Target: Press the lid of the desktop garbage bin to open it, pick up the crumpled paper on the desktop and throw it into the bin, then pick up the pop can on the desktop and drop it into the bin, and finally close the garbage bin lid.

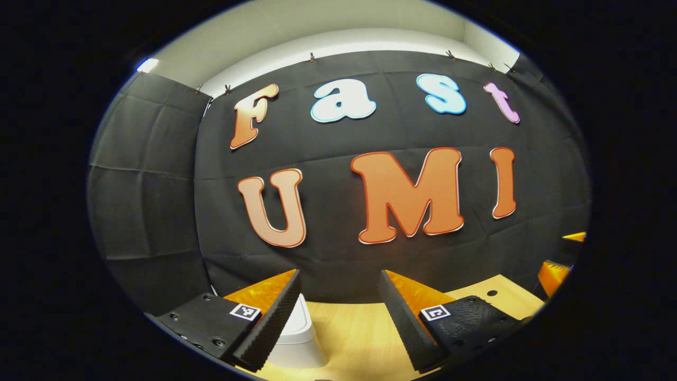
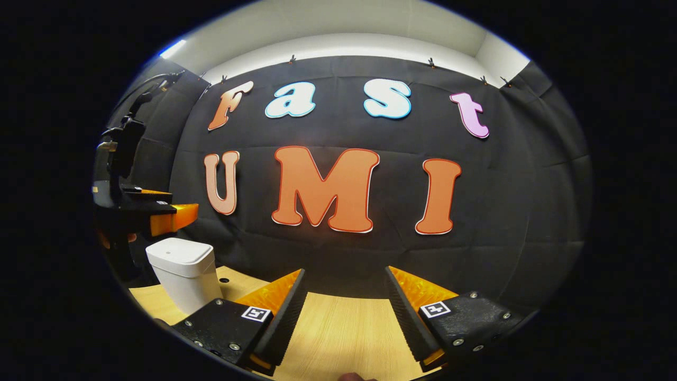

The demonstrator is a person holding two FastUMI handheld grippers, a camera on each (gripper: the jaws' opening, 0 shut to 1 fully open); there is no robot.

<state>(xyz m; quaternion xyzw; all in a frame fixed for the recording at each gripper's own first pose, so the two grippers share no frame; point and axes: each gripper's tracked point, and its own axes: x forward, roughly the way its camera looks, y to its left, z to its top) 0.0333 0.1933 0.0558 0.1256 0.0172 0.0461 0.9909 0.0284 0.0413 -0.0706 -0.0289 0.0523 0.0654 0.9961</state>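
Holding both grippers spread, gripping nothing: left gripper point(image 1: 338, 317) hovering over bin point(image 1: 296, 338), lid down; right gripper point(image 2: 344, 317) over table point(image 2: 344, 338).

Your left gripper's finger point(image 1: 270, 317) covers much of the white bin point(image 1: 299, 338), its base cut off at the bottom edge. In the right gripper view, the bin's point(image 2: 182, 272) foot sits behind your right gripper's finger point(image 2: 275, 323).
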